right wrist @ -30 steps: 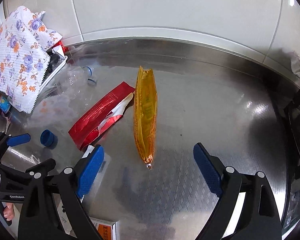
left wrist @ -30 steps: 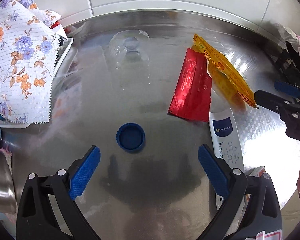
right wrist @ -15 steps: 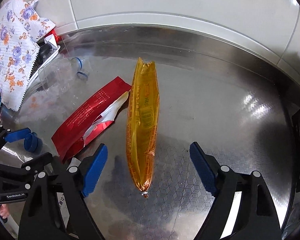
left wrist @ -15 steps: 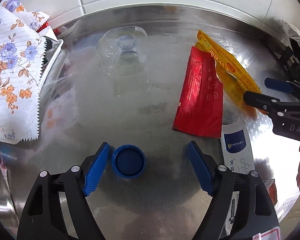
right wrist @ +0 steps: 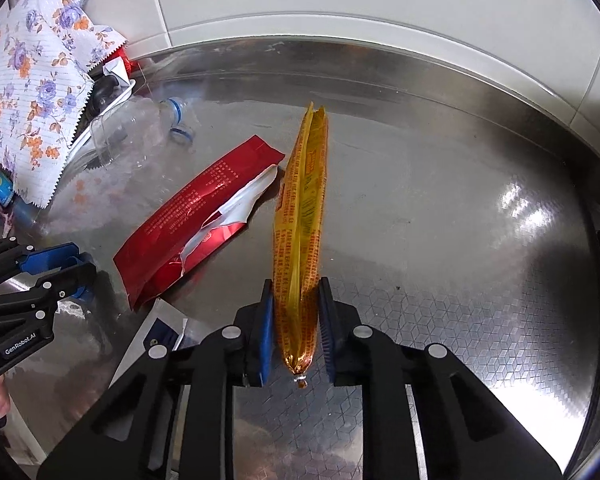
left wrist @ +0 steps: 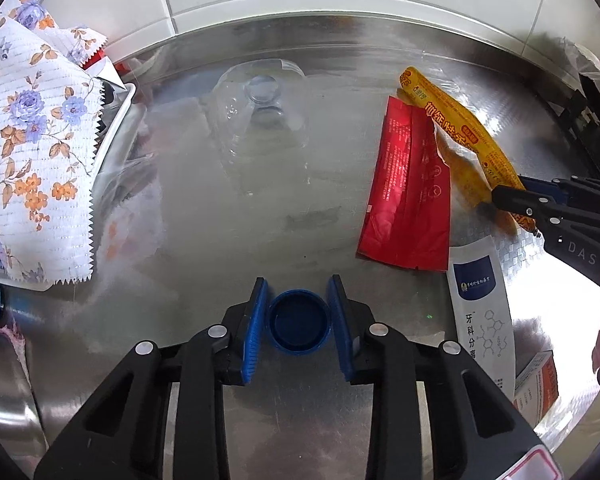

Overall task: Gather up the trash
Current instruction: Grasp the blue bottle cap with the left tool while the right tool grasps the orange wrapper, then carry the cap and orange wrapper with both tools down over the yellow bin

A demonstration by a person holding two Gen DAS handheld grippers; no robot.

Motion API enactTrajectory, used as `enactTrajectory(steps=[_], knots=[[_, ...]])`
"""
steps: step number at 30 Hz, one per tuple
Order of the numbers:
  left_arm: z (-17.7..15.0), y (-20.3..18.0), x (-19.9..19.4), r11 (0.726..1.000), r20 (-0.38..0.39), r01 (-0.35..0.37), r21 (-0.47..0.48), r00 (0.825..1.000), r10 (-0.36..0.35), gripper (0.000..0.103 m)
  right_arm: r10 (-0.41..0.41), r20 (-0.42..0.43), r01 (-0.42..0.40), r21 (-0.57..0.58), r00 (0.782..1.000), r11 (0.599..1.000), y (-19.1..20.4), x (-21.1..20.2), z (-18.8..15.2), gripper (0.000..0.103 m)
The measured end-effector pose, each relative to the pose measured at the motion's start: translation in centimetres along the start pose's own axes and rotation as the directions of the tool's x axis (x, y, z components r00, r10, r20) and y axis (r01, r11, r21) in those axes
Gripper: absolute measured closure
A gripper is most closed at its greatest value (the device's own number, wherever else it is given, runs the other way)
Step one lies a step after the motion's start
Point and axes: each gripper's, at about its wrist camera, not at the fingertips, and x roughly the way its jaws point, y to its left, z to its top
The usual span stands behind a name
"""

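Blue bottle cap (left wrist: pixel 299 322) on the steel counter (left wrist: pixel 220 220) is pinched by the closing left gripper (left wrist: pixel 298 314), while the closing right gripper (right wrist: pixel 297 330) pinches the yellow wrapper (right wrist: pixel 300 216), red wrapper (right wrist: pixel 196 216) at its ten o'clock

"DAS" is showing in white on the black plastic right tongs (left wrist: pixel 512 200) at three o'clock in the left view. "GenRobot.AI" is showing on the black plastic left tongs (right wrist: pixel 66 276) at nine o'clock in the right view. Chinese characters "牙科分" are running down the white-and-navy paper sachet (left wrist: pixel 480 312).
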Motion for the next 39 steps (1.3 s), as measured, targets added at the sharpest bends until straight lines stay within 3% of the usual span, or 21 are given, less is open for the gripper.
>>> enactTrajectory(steps=[20,30,39], knots=[[-2.5,-0.7,-3.4,1.0,0.024,0.0,0.01,1.0,0.0,0.072,0.016,0.052,-0.018,0.039,0.999,0.999,0.4,-4.4,-2.5,0.086],[-6.4,-2.7,-8.0,0.998,0.056,0.026,0.062,0.998,-0.03,0.072,0.0,0.087,-0.006,0.063,0.996,0.998,1.0,-10.0,-7.1,0.086],[-11.4,-4.3,-13.0,0.991,0.087,0.055,0.12,0.994,-0.066,0.072,-0.018,0.129,0.006,0.095,0.992,0.995,3.9,-16.4,-13.2,0.086]])
